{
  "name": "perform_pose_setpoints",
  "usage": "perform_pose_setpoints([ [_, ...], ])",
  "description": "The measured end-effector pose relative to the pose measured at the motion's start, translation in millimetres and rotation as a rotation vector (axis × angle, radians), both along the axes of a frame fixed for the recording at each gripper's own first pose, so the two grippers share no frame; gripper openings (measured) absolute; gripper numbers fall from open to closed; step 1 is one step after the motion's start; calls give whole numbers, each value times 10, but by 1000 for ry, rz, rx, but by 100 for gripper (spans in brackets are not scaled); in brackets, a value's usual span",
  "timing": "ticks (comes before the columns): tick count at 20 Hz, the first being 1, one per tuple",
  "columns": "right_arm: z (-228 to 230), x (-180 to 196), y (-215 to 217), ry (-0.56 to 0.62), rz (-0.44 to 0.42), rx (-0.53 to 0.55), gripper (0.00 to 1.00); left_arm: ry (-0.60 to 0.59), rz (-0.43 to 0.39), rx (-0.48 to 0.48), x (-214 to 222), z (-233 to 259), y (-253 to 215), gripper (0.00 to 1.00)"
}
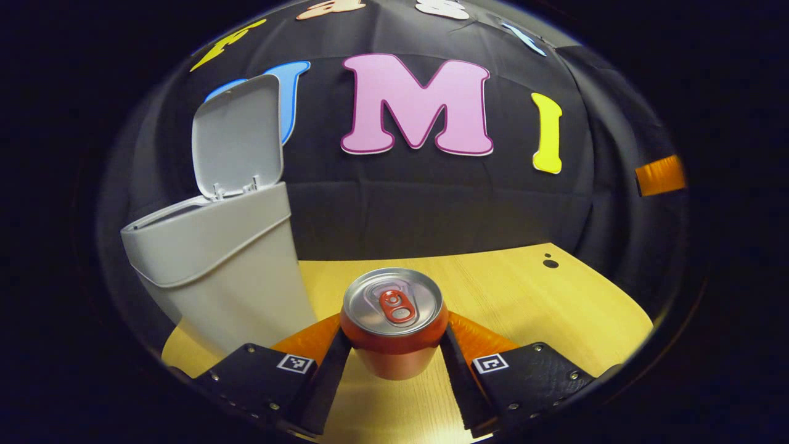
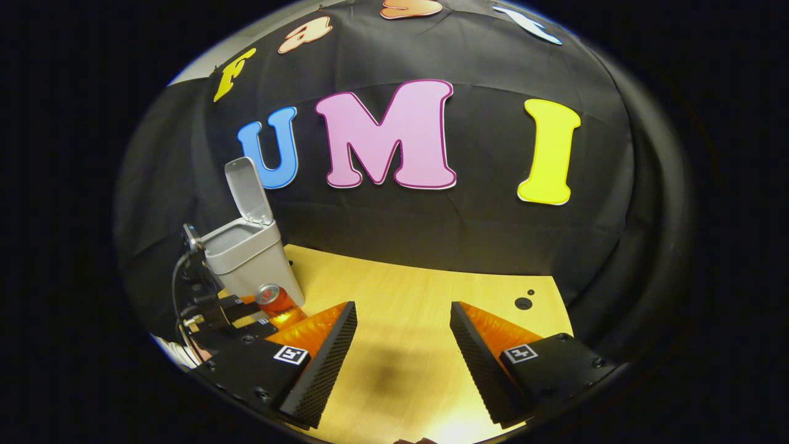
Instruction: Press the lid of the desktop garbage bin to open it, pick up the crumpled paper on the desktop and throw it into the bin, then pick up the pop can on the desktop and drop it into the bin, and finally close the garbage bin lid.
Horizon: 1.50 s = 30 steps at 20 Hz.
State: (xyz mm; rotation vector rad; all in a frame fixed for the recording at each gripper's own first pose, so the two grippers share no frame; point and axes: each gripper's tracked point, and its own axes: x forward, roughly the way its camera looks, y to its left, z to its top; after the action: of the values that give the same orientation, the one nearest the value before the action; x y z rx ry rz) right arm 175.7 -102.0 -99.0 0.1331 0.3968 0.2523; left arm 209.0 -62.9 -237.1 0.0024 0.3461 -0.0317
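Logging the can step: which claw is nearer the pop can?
Left. The left claw grips the pop can between both fingers; the right claw hangs open, well off to its side.

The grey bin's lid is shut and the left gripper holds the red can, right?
Not quite. The grey plastic bin's lid stands open, as the left gripper view shows. The left hand-held gripper does hold the red metal pop can.
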Motion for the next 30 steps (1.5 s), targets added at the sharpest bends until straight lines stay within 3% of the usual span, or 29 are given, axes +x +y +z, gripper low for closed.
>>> perform_pose_setpoints([
  [5, 137, -136, 217, -39, 24, 34, 98, -88, 42, 26, -91, 941, 465, 78],
  [10, 270, -263, 456, -64, 25, 96, 98, -190, 123, 17, 86, 1833, 1118, 78],
  [13, 345, -364, 567, -79, 26, 115, 98, -213, 173, 86, 216, 2058, 1651, 77],
  [17, 432, -522, 627, -107, 31, 90, 99, -187, 221, 134, 339, 1900, 2145, 77],
  [24, 426, -722, 566, -94, 12, 61, 99, -72, 234, 27, 518, 1227, 2338, 78],
  [30, 402, -859, 591, -76, -5, 66, 99, -13, 231, 31, 520, 948, 2402, 82],
])
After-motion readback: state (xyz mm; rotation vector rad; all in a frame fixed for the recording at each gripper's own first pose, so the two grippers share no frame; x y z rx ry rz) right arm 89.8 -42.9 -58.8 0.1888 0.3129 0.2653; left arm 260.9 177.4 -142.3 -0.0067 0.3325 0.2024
